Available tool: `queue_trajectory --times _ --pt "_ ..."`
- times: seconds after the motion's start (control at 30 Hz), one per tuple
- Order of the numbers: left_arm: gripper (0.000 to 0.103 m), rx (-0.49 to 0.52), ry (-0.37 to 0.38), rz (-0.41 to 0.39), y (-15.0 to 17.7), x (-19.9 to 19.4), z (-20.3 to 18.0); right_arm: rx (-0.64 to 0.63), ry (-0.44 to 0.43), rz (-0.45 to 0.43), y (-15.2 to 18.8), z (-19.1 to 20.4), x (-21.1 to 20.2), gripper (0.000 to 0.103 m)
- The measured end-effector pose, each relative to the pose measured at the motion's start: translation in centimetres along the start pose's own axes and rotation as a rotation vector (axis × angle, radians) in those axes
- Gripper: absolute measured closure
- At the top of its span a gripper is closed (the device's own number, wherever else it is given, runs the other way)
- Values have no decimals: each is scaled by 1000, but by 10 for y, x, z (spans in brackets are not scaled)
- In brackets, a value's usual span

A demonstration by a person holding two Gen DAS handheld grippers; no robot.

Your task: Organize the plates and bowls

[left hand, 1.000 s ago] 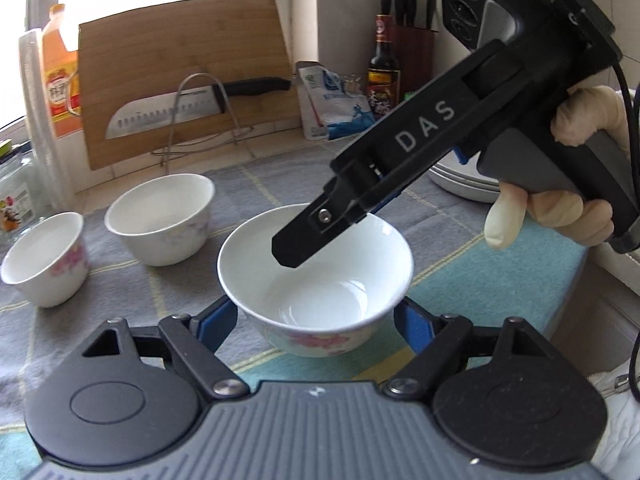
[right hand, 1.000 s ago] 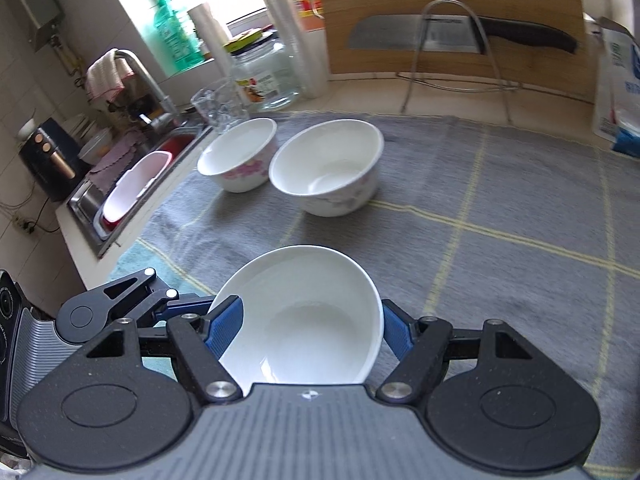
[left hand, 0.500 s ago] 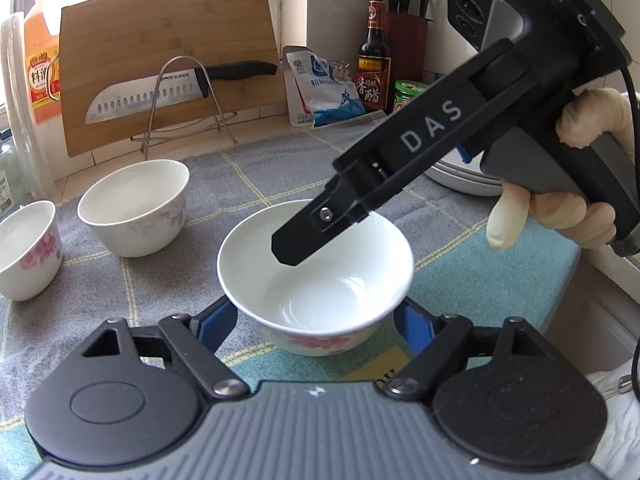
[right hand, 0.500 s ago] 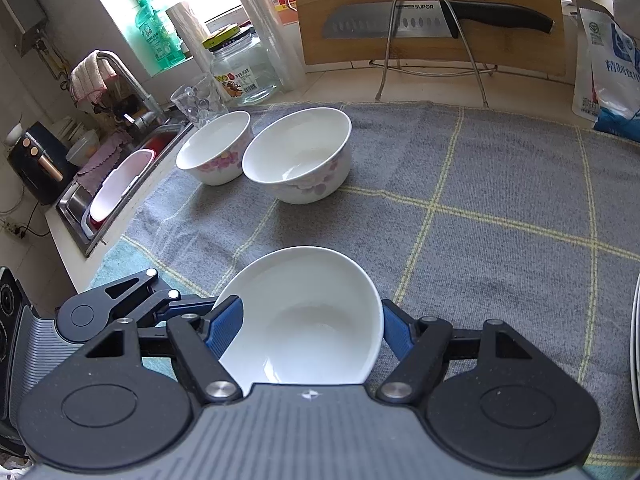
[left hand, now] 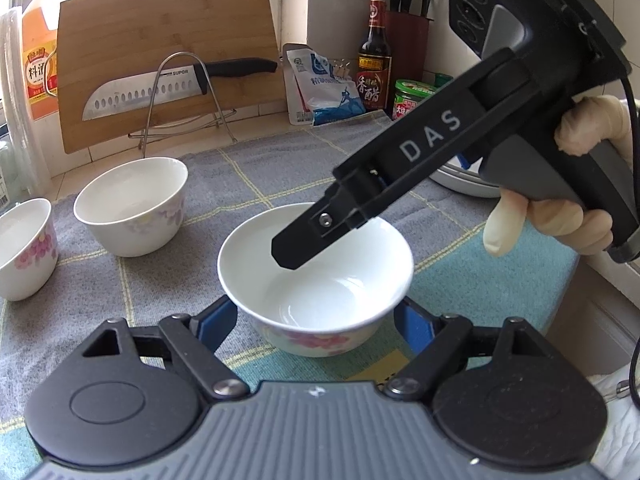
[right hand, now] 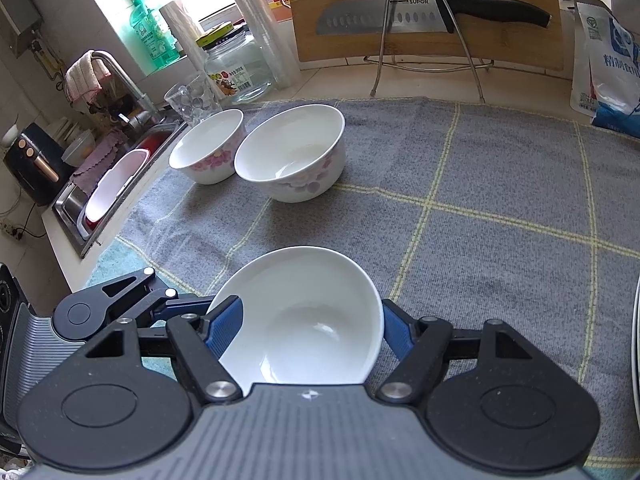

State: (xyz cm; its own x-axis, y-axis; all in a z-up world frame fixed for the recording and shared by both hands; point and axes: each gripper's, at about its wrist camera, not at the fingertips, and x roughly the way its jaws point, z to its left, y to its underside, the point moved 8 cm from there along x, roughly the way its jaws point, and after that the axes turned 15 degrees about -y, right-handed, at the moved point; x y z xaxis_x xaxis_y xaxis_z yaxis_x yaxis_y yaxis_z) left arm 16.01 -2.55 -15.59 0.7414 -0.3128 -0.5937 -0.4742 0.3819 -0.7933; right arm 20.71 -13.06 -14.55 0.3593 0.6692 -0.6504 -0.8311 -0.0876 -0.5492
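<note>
"DAS" on the right gripper [left hand: 316,240]; "SUPOR" on the knife [right hand: 384,16].

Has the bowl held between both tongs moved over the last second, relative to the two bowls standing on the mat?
Yes. In the right wrist view the held bowl has drawn back toward the mat's near edge: the two standing bowls and the knife rack now sit farther from it.
</note>
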Motion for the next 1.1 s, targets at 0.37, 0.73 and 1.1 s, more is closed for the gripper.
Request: queue_trajectory --times 0.37,0.73,1.1 --pt "6 11 -23 -2 3 -13 12 -55 8 -53 -19 7 -6 0" --pt "2 -115 -172 -28 0 -24 90 -196 56 -25 -49 16 5 0" --pt "2 -100 -252 -47 -16 47 115 -287 24 37 -101 11 46 0"
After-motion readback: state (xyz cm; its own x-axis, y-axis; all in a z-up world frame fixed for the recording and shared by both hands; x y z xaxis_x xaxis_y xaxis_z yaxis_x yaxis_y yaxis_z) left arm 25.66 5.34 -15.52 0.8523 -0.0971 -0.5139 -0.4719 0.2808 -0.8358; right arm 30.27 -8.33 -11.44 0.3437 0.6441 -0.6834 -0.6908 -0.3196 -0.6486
